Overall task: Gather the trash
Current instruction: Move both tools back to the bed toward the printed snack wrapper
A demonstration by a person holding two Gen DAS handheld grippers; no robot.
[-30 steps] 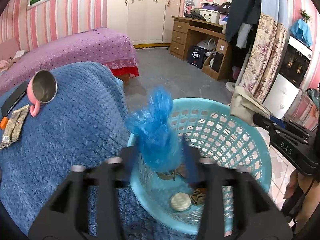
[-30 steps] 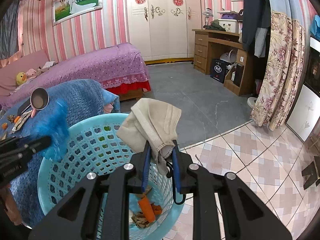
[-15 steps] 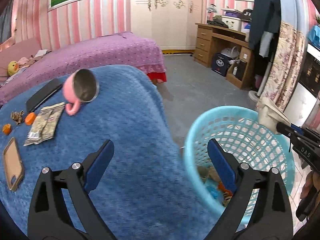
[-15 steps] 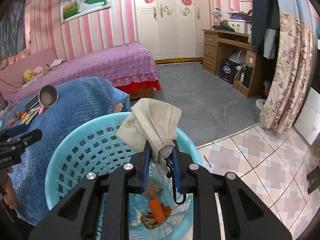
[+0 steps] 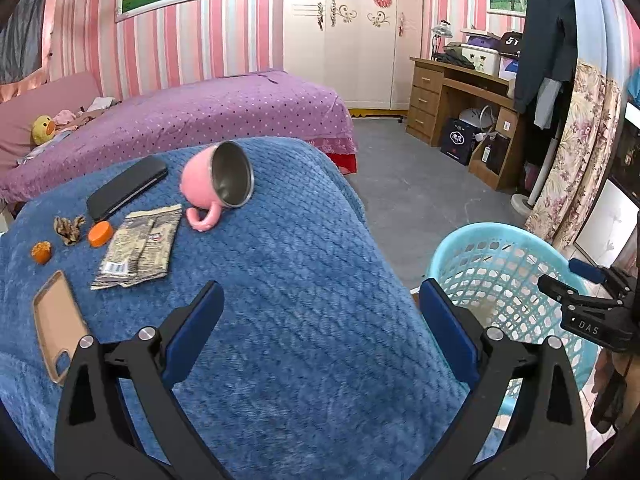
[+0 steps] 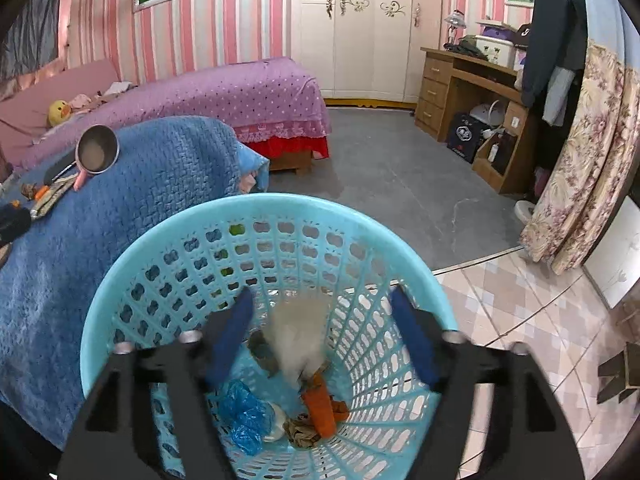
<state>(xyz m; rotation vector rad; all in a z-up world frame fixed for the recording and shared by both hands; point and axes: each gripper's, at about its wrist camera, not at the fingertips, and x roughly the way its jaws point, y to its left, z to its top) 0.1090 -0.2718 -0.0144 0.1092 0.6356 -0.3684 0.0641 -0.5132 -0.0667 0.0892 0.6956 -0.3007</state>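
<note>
Since the earlier frames, both grippers have released their loads: blue bag and beige cloth now lie in the basket.

Left wrist view: left gripper [image 5: 320,312] spread wide and empty above the blue blanket [image 5: 300,280]. Upper left of frame: flattened wrapper [image 5: 138,246], long axis running toward the pink mug [image 5: 216,184], which lies on its side. Turquoise basket [image 5: 500,240] at right; purple bed [image 5: 200,112] behind.

Right wrist view: right gripper [image 6: 320,332] open and empty over the basket [image 6: 120,292]. Inside: blurred beige cloth [image 6: 298,336], crumpled blue bag [image 6: 244,412], orange piece [image 6: 320,408]. Grey floor [image 6: 380,184] beyond.
</note>
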